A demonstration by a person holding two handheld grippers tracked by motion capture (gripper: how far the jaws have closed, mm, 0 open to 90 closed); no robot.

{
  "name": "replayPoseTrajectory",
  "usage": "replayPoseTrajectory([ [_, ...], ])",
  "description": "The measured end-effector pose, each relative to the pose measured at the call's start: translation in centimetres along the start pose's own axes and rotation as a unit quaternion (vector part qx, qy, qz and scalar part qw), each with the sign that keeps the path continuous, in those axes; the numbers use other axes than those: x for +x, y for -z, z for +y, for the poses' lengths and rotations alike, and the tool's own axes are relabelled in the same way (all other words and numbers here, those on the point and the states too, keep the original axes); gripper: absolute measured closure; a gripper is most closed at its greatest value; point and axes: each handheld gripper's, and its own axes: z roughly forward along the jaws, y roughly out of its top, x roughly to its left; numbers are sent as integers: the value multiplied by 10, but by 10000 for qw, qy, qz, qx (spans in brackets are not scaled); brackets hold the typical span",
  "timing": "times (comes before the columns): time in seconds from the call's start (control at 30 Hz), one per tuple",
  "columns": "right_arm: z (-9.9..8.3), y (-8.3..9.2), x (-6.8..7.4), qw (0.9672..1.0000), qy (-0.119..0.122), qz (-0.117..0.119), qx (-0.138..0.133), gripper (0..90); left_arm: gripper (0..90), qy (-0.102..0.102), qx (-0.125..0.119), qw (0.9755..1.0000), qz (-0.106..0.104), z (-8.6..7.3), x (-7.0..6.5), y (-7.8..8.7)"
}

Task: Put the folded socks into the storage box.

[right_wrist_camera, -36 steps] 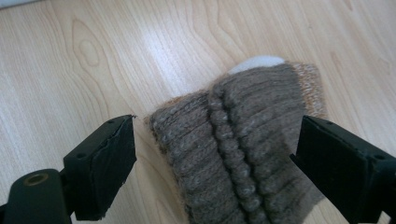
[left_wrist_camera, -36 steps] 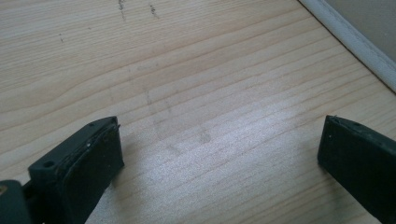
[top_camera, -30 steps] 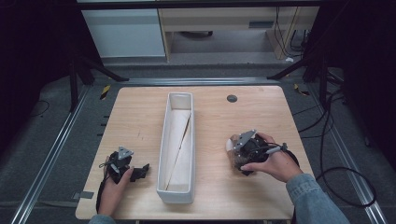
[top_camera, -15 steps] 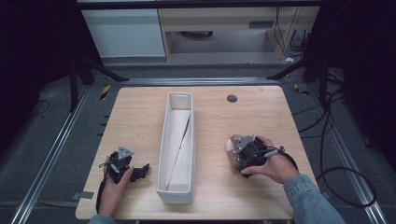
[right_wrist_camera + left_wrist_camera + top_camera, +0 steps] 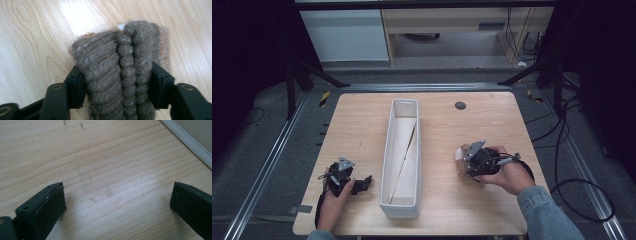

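While left tool [image 5: 362, 183] gapes (empty), right tool [image 5: 117, 82] clamps brown knit [image 5: 120, 75].

Long tray [image 5: 403, 150] sits mid-table [image 5: 362, 120], running front to back. Left gripper [image 5: 354, 184] on the table left of the tray's near end, jaws apart over bare tabletop. Right gripper [image 5: 464, 160] right of the tray, knitted fabric bundle [image 5: 120, 67] between its jaws. Small disc [image 5: 460, 105] near the far edge, right of the tray.
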Motion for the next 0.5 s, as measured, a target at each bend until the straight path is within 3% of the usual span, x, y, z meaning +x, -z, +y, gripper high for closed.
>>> replayPoseTrajectory([
  [0.17,8,13,-5,9997,-151,103,-132,479,0,-2,1,10000,-1,0,0,0],
  [0.5,33,30,-7,9996,-162,97,-217,484,0,-12,1,10000,-11,0,0,0],
])
